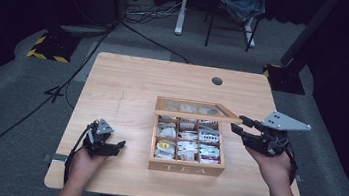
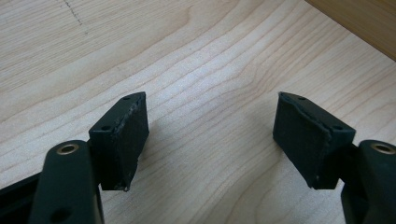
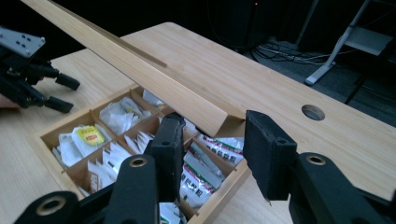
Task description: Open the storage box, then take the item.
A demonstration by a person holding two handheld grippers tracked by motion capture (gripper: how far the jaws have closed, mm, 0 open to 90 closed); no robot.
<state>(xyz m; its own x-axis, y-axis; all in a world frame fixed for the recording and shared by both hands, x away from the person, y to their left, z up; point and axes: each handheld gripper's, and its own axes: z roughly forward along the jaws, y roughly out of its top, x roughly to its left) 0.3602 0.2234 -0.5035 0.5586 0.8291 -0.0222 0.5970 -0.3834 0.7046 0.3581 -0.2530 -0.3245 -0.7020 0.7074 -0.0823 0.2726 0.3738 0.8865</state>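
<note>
Tea box [image 1: 185, 168] sat on the table [image 1: 123, 86], right of centre. Its lid [image 1: 195, 114] was hinged up at the back and held part-open above the compartments of tea bags [image 1: 187, 140].

Right gripper [image 1: 240, 125]: jaws drawn in on the lid's front right corner, pinching the wooden frame. Left gripper [image 1: 118, 146]: low over bare table, well apart from the box, jaws spread with nothing between them.

Handling, as judged: the lid was a stiff, light wooden frame, apparently with a clear pane. It would swing freely on its hinges and drop if released. Smooth wood may slip under a corner grip. A hold further along the front rail, on the frame and off the pane, looked safer. The box itself was light and could tip or slide if the lid was pulled sideways.

Unclear: the hinges and back wall were hidden behind the lid. Print on the bags was too small to read. Pad contact on the corner was partly masked in the right gripper view.
</note>
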